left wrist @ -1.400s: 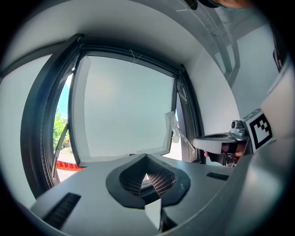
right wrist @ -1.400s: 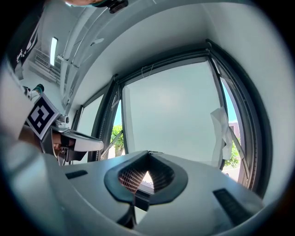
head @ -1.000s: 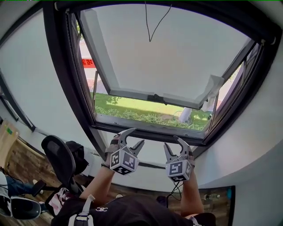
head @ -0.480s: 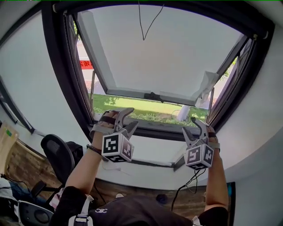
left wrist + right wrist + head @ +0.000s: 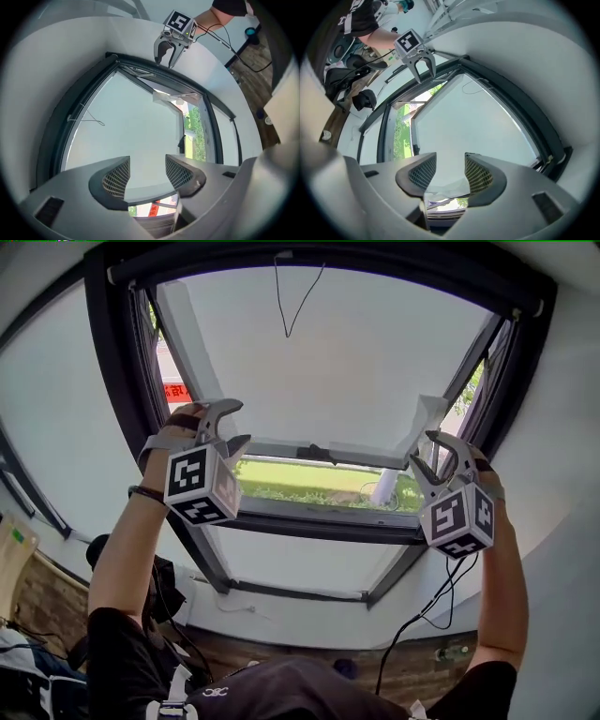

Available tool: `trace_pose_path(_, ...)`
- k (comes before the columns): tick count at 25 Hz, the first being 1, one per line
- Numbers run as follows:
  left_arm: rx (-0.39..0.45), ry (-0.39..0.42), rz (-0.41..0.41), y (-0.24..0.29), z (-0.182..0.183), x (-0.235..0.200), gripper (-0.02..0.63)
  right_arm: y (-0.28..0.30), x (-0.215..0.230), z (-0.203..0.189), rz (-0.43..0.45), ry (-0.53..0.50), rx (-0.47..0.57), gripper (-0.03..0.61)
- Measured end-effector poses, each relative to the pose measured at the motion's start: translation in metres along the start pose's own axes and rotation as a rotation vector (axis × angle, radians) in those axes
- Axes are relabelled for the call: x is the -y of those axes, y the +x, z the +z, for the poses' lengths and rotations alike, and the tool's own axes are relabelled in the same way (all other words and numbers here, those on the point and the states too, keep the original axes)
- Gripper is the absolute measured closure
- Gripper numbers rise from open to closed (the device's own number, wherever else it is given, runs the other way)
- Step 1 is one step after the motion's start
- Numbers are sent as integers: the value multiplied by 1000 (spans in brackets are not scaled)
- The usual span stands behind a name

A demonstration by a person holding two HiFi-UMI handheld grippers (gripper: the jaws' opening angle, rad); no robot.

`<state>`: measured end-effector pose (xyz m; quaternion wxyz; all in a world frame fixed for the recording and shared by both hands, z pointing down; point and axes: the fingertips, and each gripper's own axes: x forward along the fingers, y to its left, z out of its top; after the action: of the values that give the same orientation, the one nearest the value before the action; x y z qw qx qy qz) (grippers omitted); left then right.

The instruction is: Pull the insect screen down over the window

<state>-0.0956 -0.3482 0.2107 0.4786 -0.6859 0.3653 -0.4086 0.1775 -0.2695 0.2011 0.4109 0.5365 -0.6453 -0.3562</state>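
A dark-framed window (image 5: 122, 381) fills the head view, its white sash (image 5: 347, 362) tilted outward. A thin black pull cord (image 5: 284, 310) hangs from the dark top bar (image 5: 309, 261); no screen covers the opening. My left gripper (image 5: 234, 427) is raised by the frame's left side, open, with nothing between its jaws, which have just been closing a little. My right gripper (image 5: 424, 451) is up by the right side, also open and empty, its jaws likewise closing slightly. Each gripper view looks across the pane: left jaws (image 5: 147, 171), right jaws (image 5: 450, 171), and the cord (image 5: 86, 121) (image 5: 471, 89).
Grass (image 5: 309, 486) and a red sign (image 5: 175, 390) show through the gap under the sash. Crumpled white film (image 5: 427, 418) hangs at the sash's right corner. A black cable (image 5: 441, 587) trails from the right gripper. An office chair (image 5: 164, 582) stands low on the left.
Both grippers have risen from below the sill to the level of the sash's lower edge, spread apart toward the frame's two sides, and rolled.
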Motion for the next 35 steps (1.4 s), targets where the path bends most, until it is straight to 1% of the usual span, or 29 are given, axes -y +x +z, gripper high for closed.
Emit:
trace_pose_path(2,8,7,10,-1,0,-27,397,-3,24,10,-44,-62,2,379)
trace_pose_path(4,5,11,11,1,-1,-52,394,-4,48,19,-86,-113,5,379)
trace_pose_path(6,-24,32,16,4,-7,-75,390,-5,72,25,-120,-136,7,377)
trace_pose_path(8,-73,58,16,8,-18,-97,373,-3,99,28,-151,-161,4,376)
trace_pose_path(10,-99,66,32,9,-24,-122,370,-1,123,29,-181,-200,-14,371)
trace_pose_path(14,-65,70,140,4,-19,-188,373,4,161,37,-217,-256,-37,367)
trace_pose_path(16,-41,55,166,0,-14,-214,373,6,177,41,-231,-273,-47,367)
trace_pose_path(19,-30,50,190,-1,-8,-244,374,11,205,44,-256,-259,-63,367)
trace_pose_path(21,-45,65,201,2,-8,-256,374,18,221,46,-274,-253,-79,365)
trace_pose_path(24,-60,73,209,5,-8,-269,377,28,236,47,-300,-275,-111,356)
trace_pose_path(29,-87,69,144,16,-19,-264,393,42,254,43,-325,-268,-149,356)
trace_pose_path(32,-104,73,151,24,-24,-269,396,49,263,35,-329,-271,-181,356)
trace_pose_path(35,-141,88,152,32,-32,-270,402,56,265,32,-334,-293,-202,356)
